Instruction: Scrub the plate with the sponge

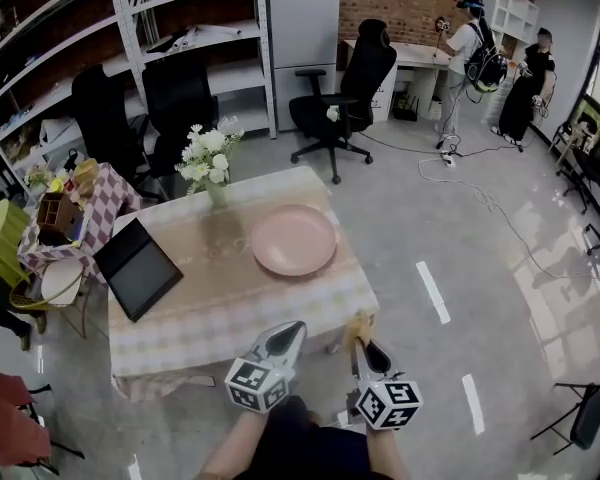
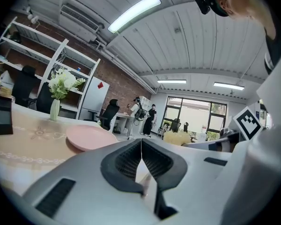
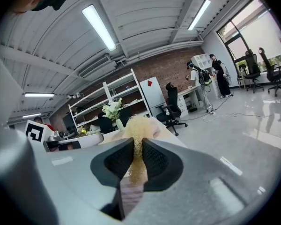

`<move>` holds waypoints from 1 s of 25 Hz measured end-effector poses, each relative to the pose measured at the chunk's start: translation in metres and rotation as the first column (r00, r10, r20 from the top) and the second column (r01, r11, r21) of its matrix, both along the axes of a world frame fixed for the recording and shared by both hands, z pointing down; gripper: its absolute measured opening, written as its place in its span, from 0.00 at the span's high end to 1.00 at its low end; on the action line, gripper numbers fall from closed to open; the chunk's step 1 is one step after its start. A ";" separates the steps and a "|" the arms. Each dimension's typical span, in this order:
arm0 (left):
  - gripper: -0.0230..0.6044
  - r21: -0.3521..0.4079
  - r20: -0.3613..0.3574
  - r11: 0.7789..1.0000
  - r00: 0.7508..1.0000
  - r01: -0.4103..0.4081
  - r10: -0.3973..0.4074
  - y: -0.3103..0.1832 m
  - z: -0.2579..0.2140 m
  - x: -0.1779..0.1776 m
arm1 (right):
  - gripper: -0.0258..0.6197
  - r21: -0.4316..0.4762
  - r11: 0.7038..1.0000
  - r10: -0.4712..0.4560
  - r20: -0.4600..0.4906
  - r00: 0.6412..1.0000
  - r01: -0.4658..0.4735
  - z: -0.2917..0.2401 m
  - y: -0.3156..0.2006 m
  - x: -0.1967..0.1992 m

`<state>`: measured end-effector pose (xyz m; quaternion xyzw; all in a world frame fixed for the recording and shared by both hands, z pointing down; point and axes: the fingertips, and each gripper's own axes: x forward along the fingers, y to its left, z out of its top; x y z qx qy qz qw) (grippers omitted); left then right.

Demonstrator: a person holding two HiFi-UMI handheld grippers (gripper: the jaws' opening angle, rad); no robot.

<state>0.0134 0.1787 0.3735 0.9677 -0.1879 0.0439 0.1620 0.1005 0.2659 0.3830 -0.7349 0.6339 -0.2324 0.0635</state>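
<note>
**Sponge** (image 3: 138, 125): yellow, coarse and open-textured. It is pinched edge-on between the jaws of the right gripper (image 3: 136, 161), with its frayed top standing above the jaw tips. Judged light, soft and compressible. It should flatten under pressure, so the grip low on its body, leaving the free end to meet the plate, looks sensible. It is held off the near edge of the table (image 1: 180, 318) and is not touching the plate.

**Plate** (image 1: 294, 240): pink, round and shallow, lying flat on the pale tablecloth towards the far right of the table, well apart from both grippers. Judged stiff, smooth and breakable. It is likely to slide on the cloth when scrubbed, so the rim is the place to steady it. Nothing is visible in it.

**Left gripper** (image 2: 141, 149): jaws pressed together with nothing between them, beside the right gripper at the near table edge.

**Vase** (image 1: 217, 194): a small vase just beyond the plate, upright, holding white flowers (image 1: 208, 153). Judged easy to tip.
</note>
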 end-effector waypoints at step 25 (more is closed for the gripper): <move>0.94 -0.012 0.040 0.994 0.993 0.112 -0.111 -0.119 0.000 0.009 | 0.88 -0.032 0.994 -0.102 0.031 0.994 0.103 0.003 -0.125 0.016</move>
